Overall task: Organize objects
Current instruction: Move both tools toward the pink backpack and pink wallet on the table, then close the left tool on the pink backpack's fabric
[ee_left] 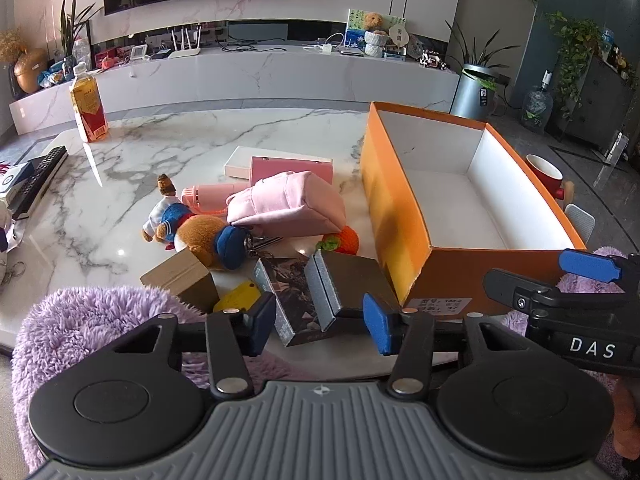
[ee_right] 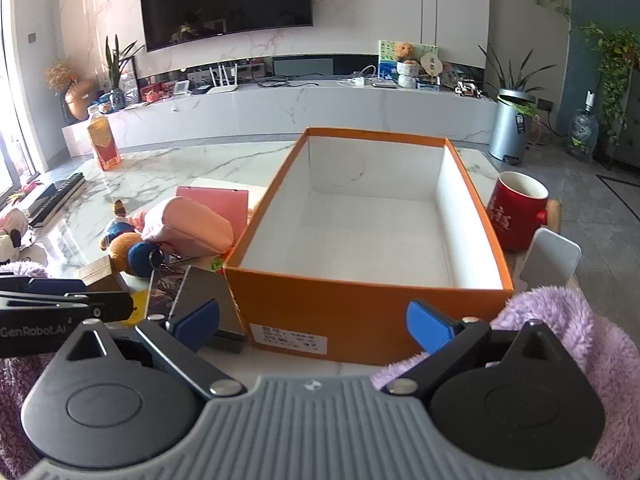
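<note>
Both claws stand apart and empty: our left claw [ee_left: 320,320] just before the dark booklet [ee_left: 292,296] on the counter [ee_left: 160,152], our right claw [ee_right: 316,324] facing the empty orange box [ee_right: 360,304]. Stiff and light, we judge; pinch its long edges.

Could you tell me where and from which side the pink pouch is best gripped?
Grip the pink pouch across its raised top fold, coming from above with the left gripper. It lies on its side atop the clutter, its soft, pinchable upper ridge clear, while toys and keys crowd its lower edge.
</note>
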Available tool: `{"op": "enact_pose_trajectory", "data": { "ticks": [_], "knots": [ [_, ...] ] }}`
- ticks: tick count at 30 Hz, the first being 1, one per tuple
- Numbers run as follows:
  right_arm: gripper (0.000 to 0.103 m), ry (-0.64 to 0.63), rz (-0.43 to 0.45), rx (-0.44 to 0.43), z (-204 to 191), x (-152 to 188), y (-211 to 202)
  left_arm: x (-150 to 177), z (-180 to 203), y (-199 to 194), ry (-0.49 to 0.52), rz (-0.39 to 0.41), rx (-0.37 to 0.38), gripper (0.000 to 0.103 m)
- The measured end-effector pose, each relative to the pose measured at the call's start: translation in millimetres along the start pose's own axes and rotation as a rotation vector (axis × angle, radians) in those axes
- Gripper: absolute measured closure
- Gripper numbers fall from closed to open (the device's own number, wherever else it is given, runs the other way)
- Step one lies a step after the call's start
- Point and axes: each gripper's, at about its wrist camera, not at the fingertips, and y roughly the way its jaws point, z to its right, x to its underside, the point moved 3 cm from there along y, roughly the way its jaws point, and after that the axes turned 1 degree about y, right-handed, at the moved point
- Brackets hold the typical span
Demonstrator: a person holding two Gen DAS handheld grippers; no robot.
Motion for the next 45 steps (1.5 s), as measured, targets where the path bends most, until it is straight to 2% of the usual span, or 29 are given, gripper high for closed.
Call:
{"op": "enact_pose_trajectory", "data": {
  "ticks": [6, 7, 9, 14, 16, 19, 22, 23, 25, 27, 30, 36, 39, 42, 45],
  "knots": [
    [0.023, -0.114, 0.023, -0.117, -30, -23, 10, -14, -26, 2, 0.002, -0.010, -0.041, 0.066],
    [0.030, -0.133, 0.019, -0.135, -35, -28, 14, -17, -32, 4, -0.006, -0.015, -0.048, 0.067],
    [0.036, -0.170, 0.006, -0.172, -45, -37, 25, -22, -42, 8, -0.019, -0.025, -0.047, 0.070],
    [0.047, -0.257, -0.031, -0.231, -67, -59, 56, -35, -64, 24, -0.111, -0.057, 0.030, 0.074],
    [0.059, -0.268, -0.052, -0.248, -73, -66, 71, -41, -67, 30, -0.135, -0.052, 0.035, 0.074],
    [0.065, -0.292, -0.064, -0.242, -79, -79, 92, -51, -67, 43, -0.151, -0.045, 0.057, 0.074],
    [0.071, -0.345, -0.067, -0.217, -85, -88, 112, -61, -74, 60, -0.248, -0.057, 0.098, 0.074],
    [0.072, -0.356, -0.070, -0.211, -86, -91, 120, -63, -78, 65, -0.289, -0.062, 0.105, 0.073],
    [0.074, -0.370, -0.081, -0.203, -87, -96, 133, -68, -88, 77, -0.384, -0.082, 0.129, 0.065],
    [0.074, -0.382, -0.093, -0.195, -86, -100, 146, -71, -98, 88, -0.487, -0.103, 0.139, 0.050],
    [0.074, -0.396, -0.120, -0.202, -87, -101, 160, -73, -107, 101, -0.562, -0.134, 0.108, 0.039],
    [0.075, -0.427, -0.171, -0.230, -93, -94, 172, -75, -107, 120, -0.607, -0.192, 0.116, 0.037],
    [0.075, -0.440, -0.171, -0.222, -93, -93, 173, -74, -106, 124, -0.619, -0.207, 0.114, 0.029],
    [0.075, -0.425, -0.185, -0.231, -91, -93, 176, -69, -108, 127, -0.676, -0.234, 0.133, 0.027],
    [0.080, -0.427, -0.194, -0.230, -93, -91, 180, -65, -109, 132, -0.741, -0.269, 0.165, 0.027]
  ]
}}
